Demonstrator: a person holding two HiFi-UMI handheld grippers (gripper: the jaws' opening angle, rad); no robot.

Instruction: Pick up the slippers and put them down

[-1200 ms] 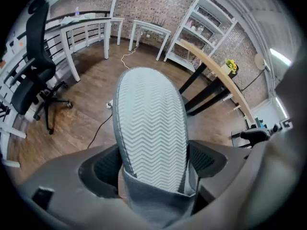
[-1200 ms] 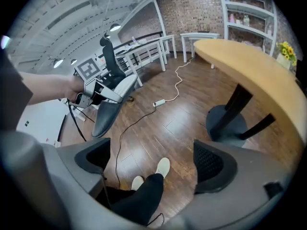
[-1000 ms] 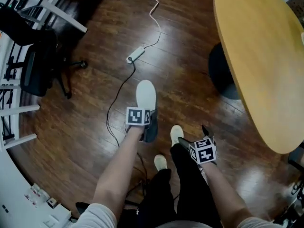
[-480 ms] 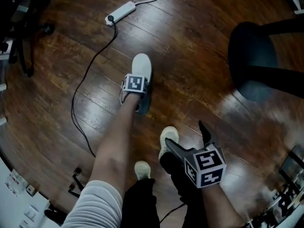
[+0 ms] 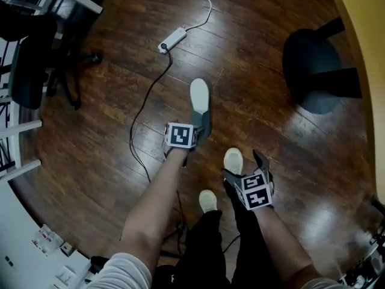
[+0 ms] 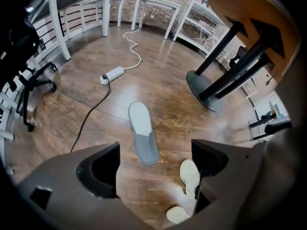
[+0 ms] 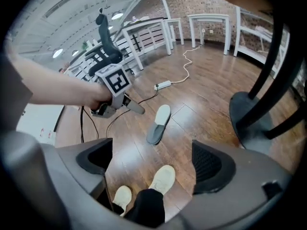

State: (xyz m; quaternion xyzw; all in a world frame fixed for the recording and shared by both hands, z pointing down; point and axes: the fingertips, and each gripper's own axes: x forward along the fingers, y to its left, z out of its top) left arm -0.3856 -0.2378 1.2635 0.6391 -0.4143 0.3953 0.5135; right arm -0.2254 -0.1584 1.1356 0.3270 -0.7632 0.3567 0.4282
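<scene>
Head view. A single grey slipper (image 5: 200,109) lies on the wooden floor (image 5: 108,137), well to the left of the table (image 5: 363,38) edge and of its dark pedestal base (image 5: 311,71). Its long axis runs nearly straight away from the person. The closed grey toe points back toward the person and the white open heel end points toward the power strip (image 5: 172,39). The left gripper (image 5: 183,138) hangs just at the toe end; contact cannot be judged here. The right gripper (image 5: 246,168) is held near the person's shoes (image 5: 233,160), apart from the slipper.

Left gripper view. The fingers stand wide apart with only floor between them. The slipper lies ahead of them, untouched, toe nearest the camera, with its axis running away toward the power strip. The table edge rises at the upper right.

Right gripper view. The fingers are wide apart and hold nothing; the shoes show between them. The slipper lies beyond on the floor, left of the pedestal base, with its toe at the lower left and the left gripper just beside it.
</scene>
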